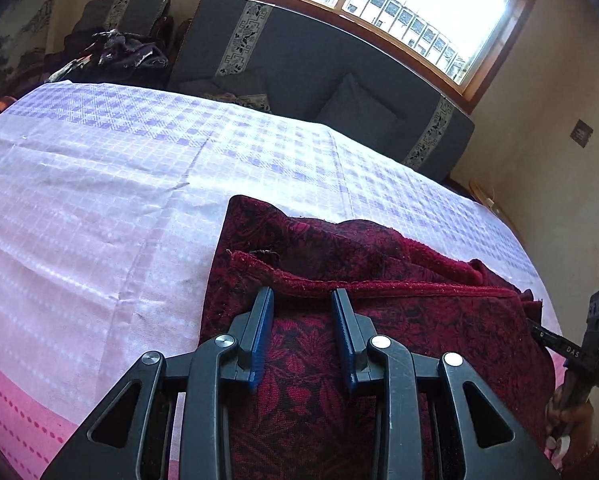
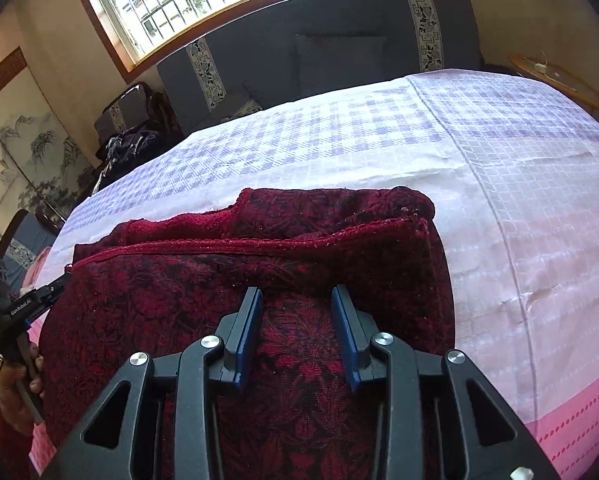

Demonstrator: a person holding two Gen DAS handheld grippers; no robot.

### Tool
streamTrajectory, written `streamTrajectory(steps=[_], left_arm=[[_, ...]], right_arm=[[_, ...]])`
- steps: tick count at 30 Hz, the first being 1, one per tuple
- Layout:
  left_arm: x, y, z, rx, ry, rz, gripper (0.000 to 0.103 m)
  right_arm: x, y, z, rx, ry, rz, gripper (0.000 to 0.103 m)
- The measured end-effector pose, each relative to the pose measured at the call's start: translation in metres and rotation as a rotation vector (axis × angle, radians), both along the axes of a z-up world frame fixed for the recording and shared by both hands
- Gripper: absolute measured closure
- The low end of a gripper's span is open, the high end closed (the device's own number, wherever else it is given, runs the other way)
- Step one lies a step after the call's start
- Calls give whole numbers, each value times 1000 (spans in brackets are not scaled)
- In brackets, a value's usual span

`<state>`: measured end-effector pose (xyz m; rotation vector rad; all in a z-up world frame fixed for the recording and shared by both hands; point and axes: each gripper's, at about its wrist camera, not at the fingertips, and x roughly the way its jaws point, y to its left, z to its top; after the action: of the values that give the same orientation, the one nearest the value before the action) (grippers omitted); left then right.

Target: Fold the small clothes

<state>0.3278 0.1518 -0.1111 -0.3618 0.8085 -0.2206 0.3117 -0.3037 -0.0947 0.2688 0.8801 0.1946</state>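
Checked sheet (image 1: 99, 168) covers the bed. Dark red garment (image 1: 379, 280) lies on it at the near edge, folded over once. Left gripper (image 1: 303, 300) and right gripper (image 2: 295, 296): jaws part-open above the cloth, gripping nothing. Next, probably: regrip an edge, fold again.

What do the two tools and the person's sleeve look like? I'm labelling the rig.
Both the left tool and right tool are black, with blue pads and silver pivot screws. White lettering marks the handles. The sleeve is red.
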Motion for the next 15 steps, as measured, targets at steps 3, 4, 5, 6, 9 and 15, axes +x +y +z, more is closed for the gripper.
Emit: streamTrajectory(steps=[3,4,5,6,9,15], left_arm=[[0,-1,1,29,-5,4,72],[0,-2,1,41,-7,5,72],[1,-2,1,46,-6,5,72],[1,-2,1,46,-6,5,72],[0,-2,1,55,-10,6,72],[-2,-6,4,73,-14,7,72]], right_arm=[[1,-6,-1,34,-8,0,70],[1,-5,-1,24,-11,0,70],[0,-3,0,11,-15,2,69],[0,-1,0,0,-19,3,68],[0,3,2,-24,-31,2,65],[-2,8,8,-11,-37,52,43]])
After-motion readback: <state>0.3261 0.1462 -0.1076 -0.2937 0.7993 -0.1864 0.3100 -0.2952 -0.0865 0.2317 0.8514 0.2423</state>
